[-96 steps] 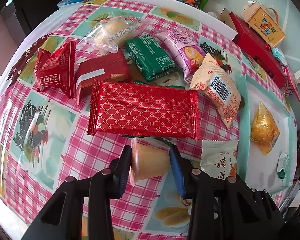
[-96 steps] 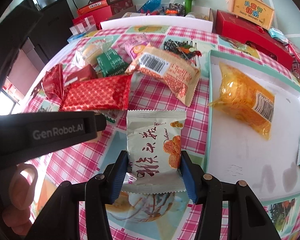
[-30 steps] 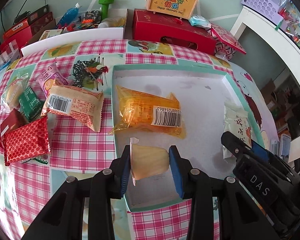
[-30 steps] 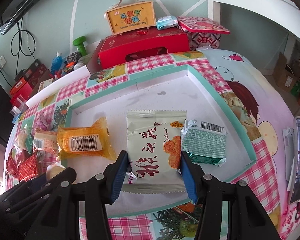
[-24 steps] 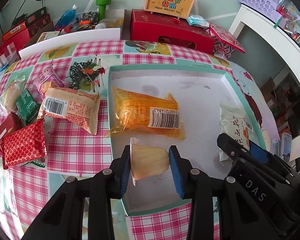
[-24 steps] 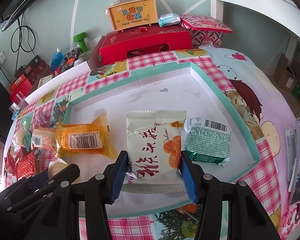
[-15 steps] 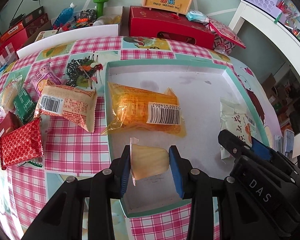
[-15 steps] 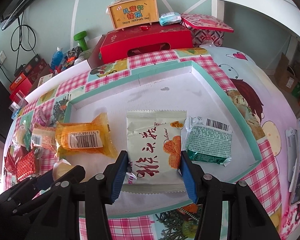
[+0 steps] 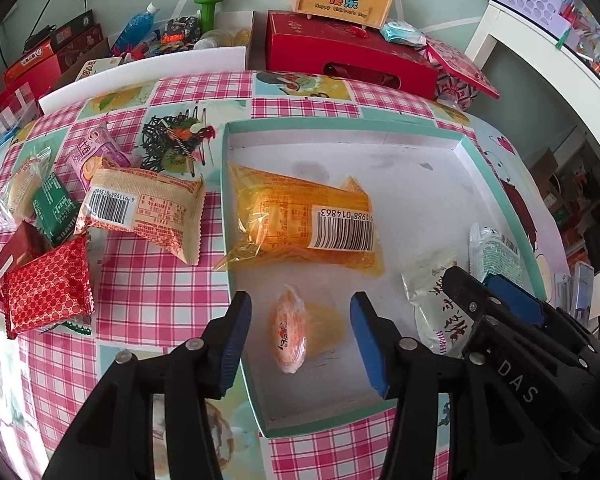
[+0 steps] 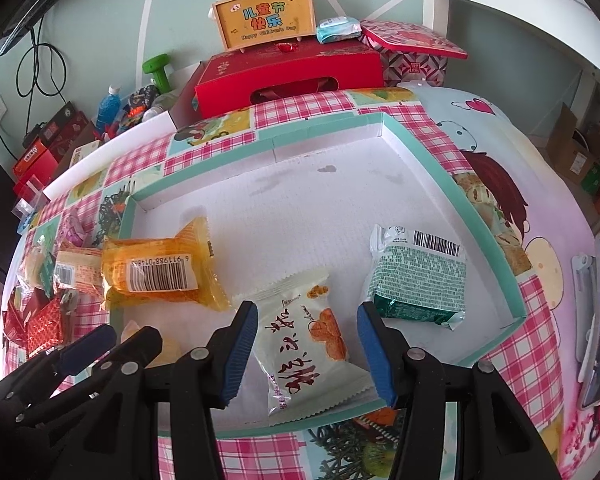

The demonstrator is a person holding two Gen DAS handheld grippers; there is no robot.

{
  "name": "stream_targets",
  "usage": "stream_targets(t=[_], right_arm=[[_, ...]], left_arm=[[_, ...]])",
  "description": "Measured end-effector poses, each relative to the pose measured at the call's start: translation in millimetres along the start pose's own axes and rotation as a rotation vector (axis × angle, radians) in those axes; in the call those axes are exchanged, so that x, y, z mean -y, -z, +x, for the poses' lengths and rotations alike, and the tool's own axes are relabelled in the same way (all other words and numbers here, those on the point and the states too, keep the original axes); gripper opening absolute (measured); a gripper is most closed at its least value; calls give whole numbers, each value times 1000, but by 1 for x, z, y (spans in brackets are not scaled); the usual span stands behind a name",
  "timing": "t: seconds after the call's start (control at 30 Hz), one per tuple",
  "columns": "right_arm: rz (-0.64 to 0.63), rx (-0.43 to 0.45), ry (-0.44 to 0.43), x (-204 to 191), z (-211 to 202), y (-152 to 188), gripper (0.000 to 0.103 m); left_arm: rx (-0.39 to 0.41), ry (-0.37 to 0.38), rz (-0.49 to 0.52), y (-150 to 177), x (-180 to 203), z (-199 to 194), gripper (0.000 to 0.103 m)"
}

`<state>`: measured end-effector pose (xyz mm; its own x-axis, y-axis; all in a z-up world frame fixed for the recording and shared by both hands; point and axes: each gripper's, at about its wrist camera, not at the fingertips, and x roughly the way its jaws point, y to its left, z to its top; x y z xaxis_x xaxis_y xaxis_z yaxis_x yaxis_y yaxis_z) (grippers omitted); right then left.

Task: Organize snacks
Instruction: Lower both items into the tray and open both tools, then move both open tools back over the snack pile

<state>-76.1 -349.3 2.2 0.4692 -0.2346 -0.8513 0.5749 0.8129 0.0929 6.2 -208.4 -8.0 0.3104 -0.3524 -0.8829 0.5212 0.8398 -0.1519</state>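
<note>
A shallow white tray with a teal rim (image 9: 342,123) (image 10: 488,236) lies on the checked tablecloth. My left gripper (image 9: 300,334) is open; a small yellow-orange wrapped snack (image 9: 296,330) lies on the tray floor between its fingers. My right gripper (image 10: 306,346) is open; a white packet with red characters (image 10: 308,340) lies in the tray between its fingers. An orange barcode packet (image 9: 304,220) (image 10: 160,276) and a green-and-white packet (image 10: 418,276) (image 9: 496,250) also lie in the tray.
Left of the tray several snacks lie on the cloth: a beige barcode packet (image 9: 144,210), a red patterned packet (image 9: 46,288), a green packet (image 9: 54,208), a pink packet (image 9: 96,156). A red gift box (image 9: 348,56) and a yellow carry box (image 10: 264,12) stand behind.
Both grippers opened and let go of their snacks. The small yellow snack and the white packet now lie on the tray floor instead of being clamped between the fingers.
</note>
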Motion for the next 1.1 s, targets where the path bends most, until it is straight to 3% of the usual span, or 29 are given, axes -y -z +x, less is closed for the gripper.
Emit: stream_targets(t=[0.23,0.5,0.57,0.7,0.73,0.93,1.1], right_arm=[[-6,5,-2,-2,-2,-1,56],[-8,14,-11,-3,-5,-1,60],[-8,14,-11,-4,-5,-1,71],[-23,7,-9,-9,-3,-1,73],[-32,5,-7,-11,-3,-1,76],[-80,5,-6,-26,-1,1,83],[-119,16,-14,-38,-3,4,84]], left_arm=[[-18,-12,-34,0,-8,-6,66],[2,-57,-82,-1,-24,-20,69],[16,-93,-120,-1,-34,-25,70],[45,-226,-199,-2,-57,-33,73],[46,-254,-221,-1,-64,-33,80],[-12,-345,-328,4,-94,-24,86],[-16,-430,-341,7,-105,-22,92]])
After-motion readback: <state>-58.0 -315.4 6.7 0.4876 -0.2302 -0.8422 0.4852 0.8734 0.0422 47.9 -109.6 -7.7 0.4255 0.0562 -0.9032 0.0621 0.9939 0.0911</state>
